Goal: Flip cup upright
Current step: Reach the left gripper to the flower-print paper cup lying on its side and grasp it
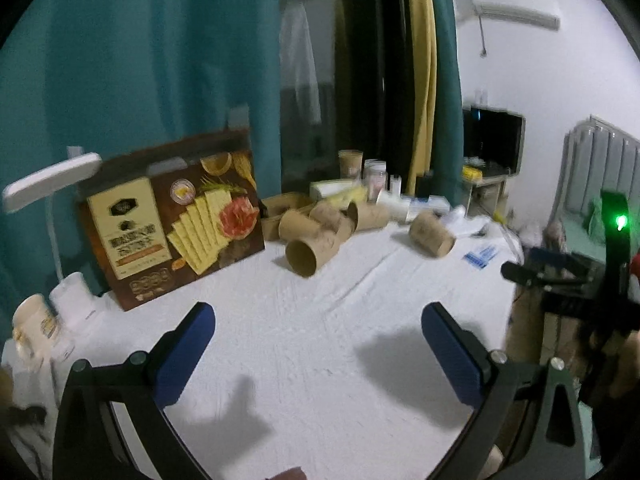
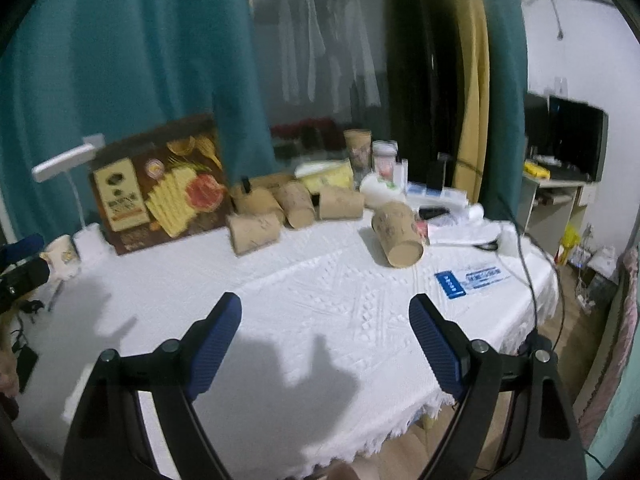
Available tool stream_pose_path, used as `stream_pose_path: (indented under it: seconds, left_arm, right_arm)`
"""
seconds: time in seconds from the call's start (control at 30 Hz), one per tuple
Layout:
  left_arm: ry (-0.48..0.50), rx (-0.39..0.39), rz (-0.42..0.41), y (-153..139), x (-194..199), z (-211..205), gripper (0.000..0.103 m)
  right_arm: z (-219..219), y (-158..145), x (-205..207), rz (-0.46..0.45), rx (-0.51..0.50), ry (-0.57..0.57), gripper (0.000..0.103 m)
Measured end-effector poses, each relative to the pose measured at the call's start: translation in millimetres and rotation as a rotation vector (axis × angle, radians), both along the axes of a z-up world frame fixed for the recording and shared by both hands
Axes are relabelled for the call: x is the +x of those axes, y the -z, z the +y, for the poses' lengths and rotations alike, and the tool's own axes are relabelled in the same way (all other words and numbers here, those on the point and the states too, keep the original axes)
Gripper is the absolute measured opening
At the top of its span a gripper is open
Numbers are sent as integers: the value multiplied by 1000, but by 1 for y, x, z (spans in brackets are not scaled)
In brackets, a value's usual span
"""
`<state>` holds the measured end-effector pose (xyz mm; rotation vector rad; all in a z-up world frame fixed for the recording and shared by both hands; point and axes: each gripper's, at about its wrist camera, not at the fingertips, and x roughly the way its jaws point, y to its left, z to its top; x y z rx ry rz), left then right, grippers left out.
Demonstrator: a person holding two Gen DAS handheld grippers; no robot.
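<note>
Several brown paper cups lie on their sides on the white tablecloth [image 1: 320,352]. In the left wrist view one cup [image 1: 310,255] points its mouth toward me, and another [image 1: 432,234] lies apart to the right. The right wrist view shows that lone cup [image 2: 398,236] and a cluster behind it with a cup [image 2: 254,232] at its left. My left gripper [image 1: 318,322] hangs open above bare cloth, well short of the cups. My right gripper [image 2: 325,314] is open too, nothing between its blue pads. The right gripper's body [image 1: 568,280] shows at the left view's right edge.
A cracker box [image 1: 172,220] stands at the back left beside a white lamp [image 1: 48,180] and a mug [image 2: 62,256]. An upright cup [image 2: 357,152], tubs and papers crowd the back. A blue card [image 2: 450,284] lies near the table's right edge.
</note>
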<state>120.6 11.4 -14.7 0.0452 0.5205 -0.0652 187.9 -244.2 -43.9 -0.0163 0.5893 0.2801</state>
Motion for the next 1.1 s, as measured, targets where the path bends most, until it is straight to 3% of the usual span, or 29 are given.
stream_pose_path:
  seconds: [0.33,0.63,0.73,0.87,1.0,1.03,1.1]
  left_arm:
    - [140,142,213,52,173,-6,103]
    - [255,338,267,89,284,-29,103]
    - [280,375,299,101,307,-34,101]
    - [308,416,368,120,327,-40,87]
    - [322,438,408,130,330,-41,76]
    - [325,438,415,130,328,-41,69]
    - [320,439,413,128,322,-40,68]
  right_arm:
    - [-1,44,108,125,-7,0,84]
    - [-7,64,143,168,-2,17,84]
    - [-12,68,144,178,5,27,84]
    - [-17,71,141,190,12,37,84]
    - [-18,74,133,199,15,40,84]
    - [-18,74,130,201,15,40,84]
    - [-18,73,126,201,16,41,84]
